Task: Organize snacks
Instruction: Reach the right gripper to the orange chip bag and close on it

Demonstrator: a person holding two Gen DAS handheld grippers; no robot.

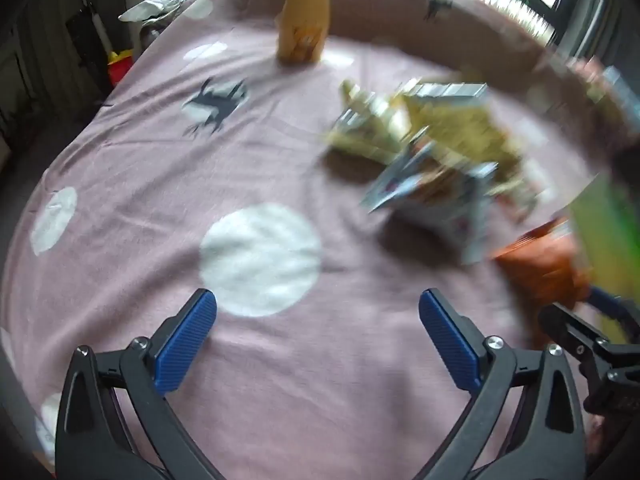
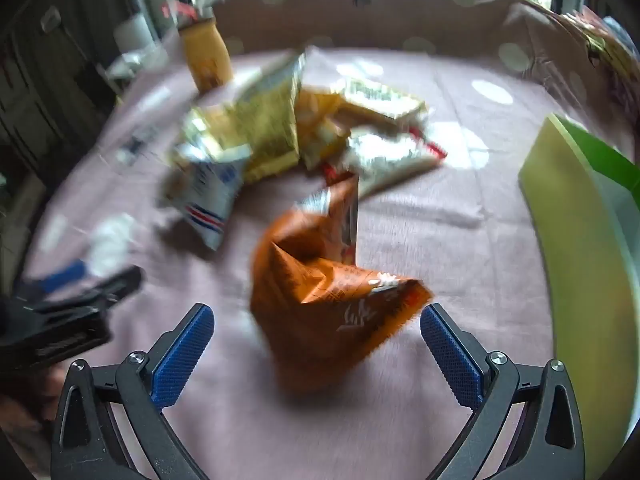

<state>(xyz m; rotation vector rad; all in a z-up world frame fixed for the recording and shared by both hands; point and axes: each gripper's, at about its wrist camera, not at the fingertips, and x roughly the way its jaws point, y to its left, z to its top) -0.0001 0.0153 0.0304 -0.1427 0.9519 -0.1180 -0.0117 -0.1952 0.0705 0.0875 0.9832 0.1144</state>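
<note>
A heap of snack packets lies on a pink spotted cloth [image 1: 280,380]. In the right wrist view an orange crumpled bag [image 2: 320,304] sits just ahead of my right gripper [image 2: 317,312], which is open; the bag's lower part lies between the wide-spread pads without touching them. Beyond it are a white and blue packet [image 2: 212,196], gold packets [image 2: 268,136] and a silver packet [image 2: 392,156]. A yellow pouch [image 1: 306,20] stands upright at the back. My left gripper [image 1: 318,300] is open over bare cloth, left of the pile [image 1: 424,148]. The picture is blurred.
A green bin [image 2: 580,248] stands at the right, its rim near my right gripper. The cloth-covered surface has a raised padded edge [image 2: 400,12] at the back. At the far left, off the surface, are dark furniture and a red and yellow object [image 1: 120,66].
</note>
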